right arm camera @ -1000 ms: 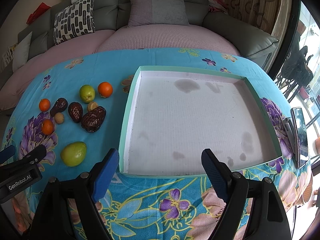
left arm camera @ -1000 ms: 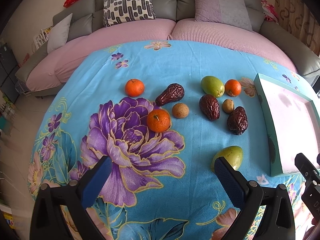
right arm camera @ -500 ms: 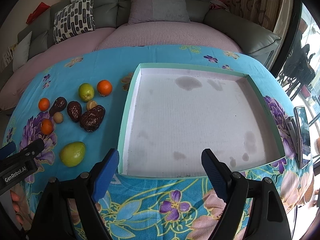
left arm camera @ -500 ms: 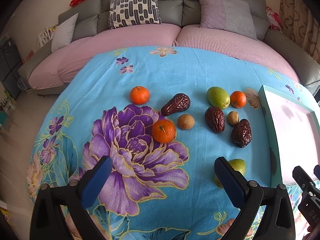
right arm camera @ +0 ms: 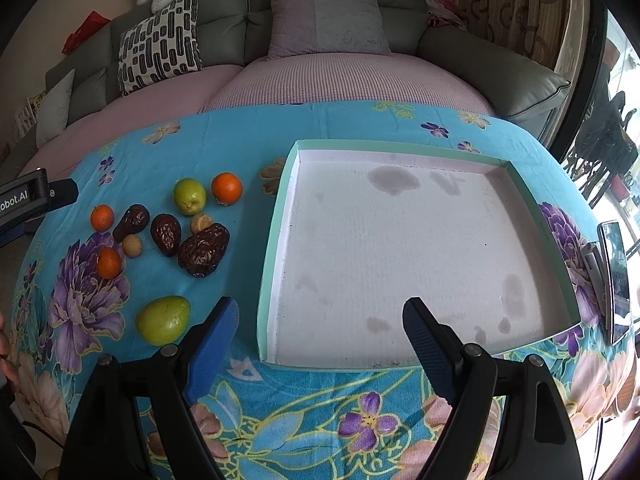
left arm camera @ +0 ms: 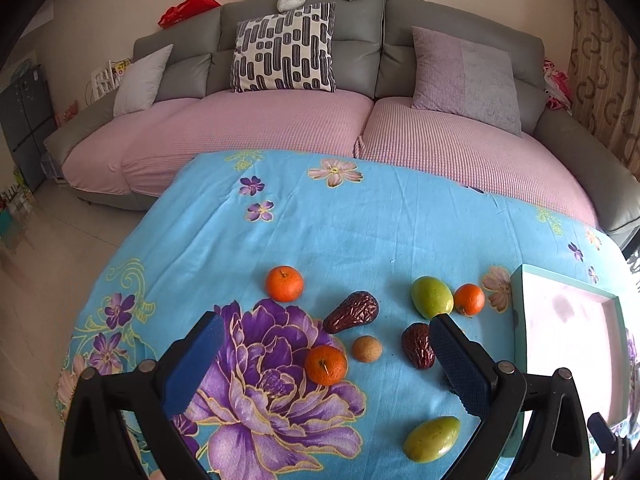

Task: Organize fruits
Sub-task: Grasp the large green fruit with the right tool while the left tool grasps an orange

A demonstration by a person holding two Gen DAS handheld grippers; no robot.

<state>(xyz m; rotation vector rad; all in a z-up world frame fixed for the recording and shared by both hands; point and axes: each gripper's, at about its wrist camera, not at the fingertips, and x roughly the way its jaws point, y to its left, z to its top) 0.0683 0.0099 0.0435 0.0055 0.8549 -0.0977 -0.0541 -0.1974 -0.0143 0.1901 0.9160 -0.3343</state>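
Fruit lies loose on the blue flowered cloth: three oranges (left arm camera: 284,283) (left arm camera: 469,299) (left arm camera: 326,365), dark dates (left arm camera: 352,312) (left arm camera: 418,346), a small brown longan (left arm camera: 366,348) and two green fruits (left arm camera: 432,297) (left arm camera: 431,439). My left gripper (left arm camera: 324,324) hangs open above this group with nothing between its fingers. The largest date (right arm camera: 204,249) shows in the right wrist view. A shallow teal tray (right arm camera: 272,248) with a white floor stands to the right of the fruit, with no fruit in it. My right gripper (right arm camera: 322,306) is open over the tray's near edge.
A phone (right arm camera: 616,280) on a stand sits at the table's right edge. A grey sofa with pink covers (left arm camera: 280,128) and cushions wraps around the far side. The floor (left arm camera: 60,264) lies beyond the table's left edge.
My left gripper has risen and tilted up, so the fruit sits lower in its view and more of the sofa shows. The right gripper has stayed put.
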